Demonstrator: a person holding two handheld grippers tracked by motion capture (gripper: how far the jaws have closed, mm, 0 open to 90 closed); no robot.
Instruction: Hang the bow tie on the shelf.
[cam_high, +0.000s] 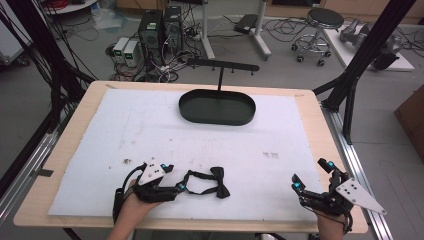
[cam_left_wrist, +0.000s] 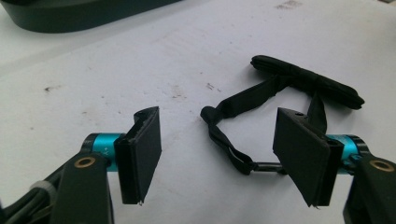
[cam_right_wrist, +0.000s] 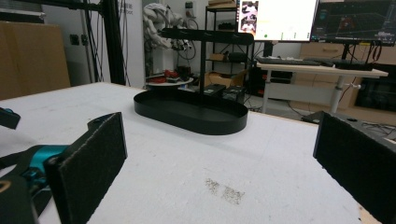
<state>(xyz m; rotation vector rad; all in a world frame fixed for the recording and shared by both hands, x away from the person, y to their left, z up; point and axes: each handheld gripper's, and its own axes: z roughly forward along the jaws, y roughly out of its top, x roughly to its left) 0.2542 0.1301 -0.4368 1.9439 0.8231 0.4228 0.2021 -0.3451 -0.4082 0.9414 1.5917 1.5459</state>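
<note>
A black bow tie (cam_high: 219, 181) with its looped strap (cam_high: 195, 181) lies on the white mat near the front edge. My left gripper (cam_high: 176, 179) is open right at the strap's left end. In the left gripper view the strap loop (cam_left_wrist: 229, 140) lies between the wide-apart pads (cam_left_wrist: 140, 154), close to the right-hand pad, with the bow (cam_left_wrist: 308, 81) beyond it. My right gripper (cam_high: 311, 176) stands open at the front right of the table, holding nothing. A black oval tray (cam_high: 217, 107) with a hanger stand (cam_high: 222, 65) rising from it sits at the back centre, also the tray (cam_right_wrist: 191, 112) ahead in the right gripper view.
The white mat (cam_high: 150, 130) covers most of the wooden table (cam_high: 90, 100). Faint dirty marks (cam_right_wrist: 224, 191) show on the mat. Black frame posts (cam_high: 365, 50) stand at the right, with computers, cables and a stool on the floor behind.
</note>
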